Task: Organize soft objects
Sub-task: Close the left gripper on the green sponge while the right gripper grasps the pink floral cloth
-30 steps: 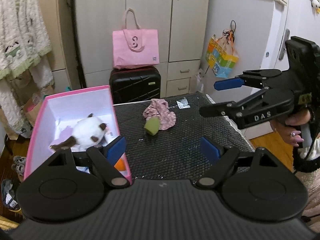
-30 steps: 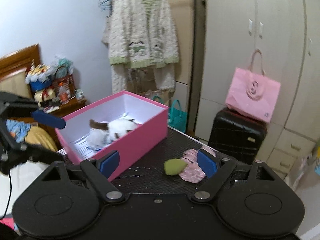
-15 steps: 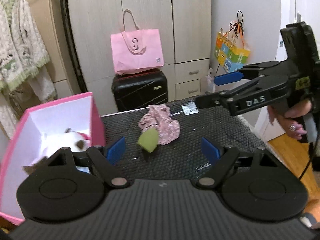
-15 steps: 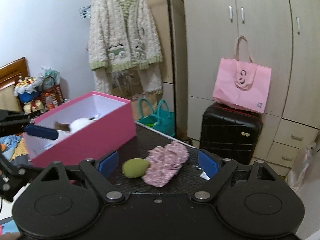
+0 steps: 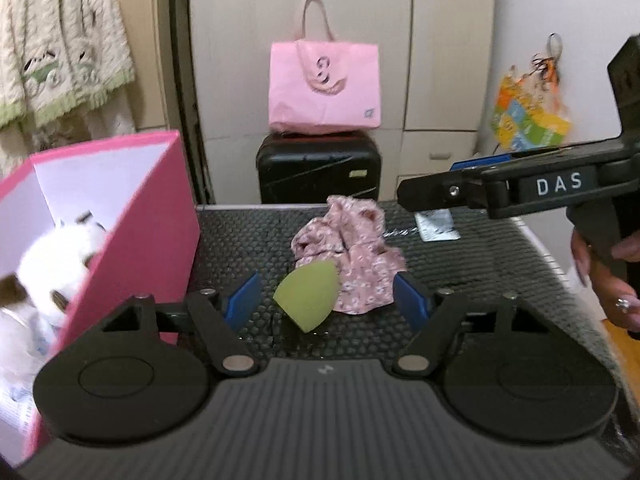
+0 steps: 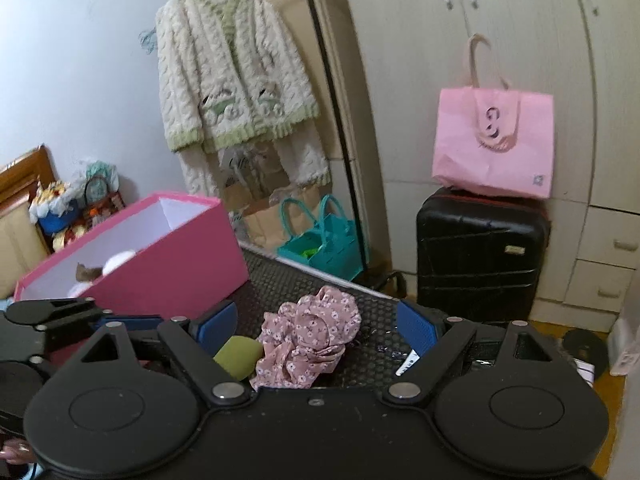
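Blue pads of the left gripper (image 5: 326, 300) stand either side of the green sponge (image 5: 308, 298), their jaws closing yet pressing on nothing; the sponge lies on the black mat (image 5: 240, 240) straight ahead between them, its pointed end towards the camera, its long axis running roughly along the line of the fingers, so the left hand looks nearer to it and better lined up. Just behind and touching it sits the crumpled floral cloth (image 5: 348, 256); the right gripper (image 6: 316, 326) hangs above that cloth with its jaws spread wide and nothing in them. Off to the left stands the pink box (image 5: 152, 220) with a white plush toy (image 5: 52, 264) inside; farther back are the black suitcase (image 5: 318, 168) and the pink bag (image 5: 324, 84). Against a second ago, both grippers have dropped and come closer; sponge and cloth loom larger, and the left jaws have narrowed.
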Tool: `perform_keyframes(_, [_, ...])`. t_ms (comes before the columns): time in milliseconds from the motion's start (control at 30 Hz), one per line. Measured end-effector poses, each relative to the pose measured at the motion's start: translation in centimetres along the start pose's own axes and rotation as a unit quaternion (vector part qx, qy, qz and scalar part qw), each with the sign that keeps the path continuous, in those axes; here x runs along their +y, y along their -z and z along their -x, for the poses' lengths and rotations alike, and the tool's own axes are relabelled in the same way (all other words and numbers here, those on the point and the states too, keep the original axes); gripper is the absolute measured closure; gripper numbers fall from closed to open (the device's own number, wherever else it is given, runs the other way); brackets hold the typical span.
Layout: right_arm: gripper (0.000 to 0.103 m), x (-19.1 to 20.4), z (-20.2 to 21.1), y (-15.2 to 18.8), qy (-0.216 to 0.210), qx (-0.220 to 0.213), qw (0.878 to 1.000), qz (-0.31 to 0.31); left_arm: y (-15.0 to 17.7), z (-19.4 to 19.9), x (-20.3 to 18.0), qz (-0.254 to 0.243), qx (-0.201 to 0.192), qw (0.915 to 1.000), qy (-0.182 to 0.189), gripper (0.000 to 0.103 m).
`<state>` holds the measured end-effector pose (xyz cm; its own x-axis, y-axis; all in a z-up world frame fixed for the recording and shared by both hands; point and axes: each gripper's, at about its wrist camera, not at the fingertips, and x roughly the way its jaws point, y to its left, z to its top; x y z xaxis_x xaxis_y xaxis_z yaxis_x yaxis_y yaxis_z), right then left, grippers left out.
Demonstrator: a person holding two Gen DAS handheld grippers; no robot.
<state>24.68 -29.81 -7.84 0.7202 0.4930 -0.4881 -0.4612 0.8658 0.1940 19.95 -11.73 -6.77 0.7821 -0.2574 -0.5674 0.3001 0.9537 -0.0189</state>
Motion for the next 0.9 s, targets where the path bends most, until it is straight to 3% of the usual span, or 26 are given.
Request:
perform_keyframes(100, [0.013,0.0,-2.1,-0.1,0.0,0.023,1.0,0.003,0.6,-2.1,-0.7,-0.03,0.03,0.9988,-0.025,0.037])
perform_keyframes(367, [0.013,0.9,-7.3,-0.1,-0.003,0.068,0.997,0.024,0.9,-3.8,-0.4,-0.021,0.013,0.9987,-0.045,0.038])
perform_keyframes(533, [0.015,-0.3,-8.6,0.6,-0.015,0.077,0.997,-0.017,1.1,-4.7,0.2,-0.002,0.023,0.9989,-0.04,0.06])
perform_keyframes(600, [0.018,-1.1,-8.7,0.8,-0.031,0.079,0.995,-0.045,1.1,-4.6,0.6,0.007,0.022,0.9992,-0.033,0.062])
perform_keyframes(667, [0.028,-1.7,-8.7,1.0,-0.043,0.081,0.994,-0.064,1.1,-4.4,0.9,0.018,0.022,0.9992,-0.029,0.063])
perform_keyframes(733, [0.039,-1.8,-8.8,1.3,-0.041,0.087,0.994,-0.055,1.1,-4.0,1.0,0.023,0.022,0.9989,-0.034,0.063])
perform_keyframes(900, [0.048,-0.6,-8.6,1.5,-0.033,0.092,0.995,-0.01,1.7,-2.5,1.2,0.041,0.015,0.9977,-0.051,0.063])
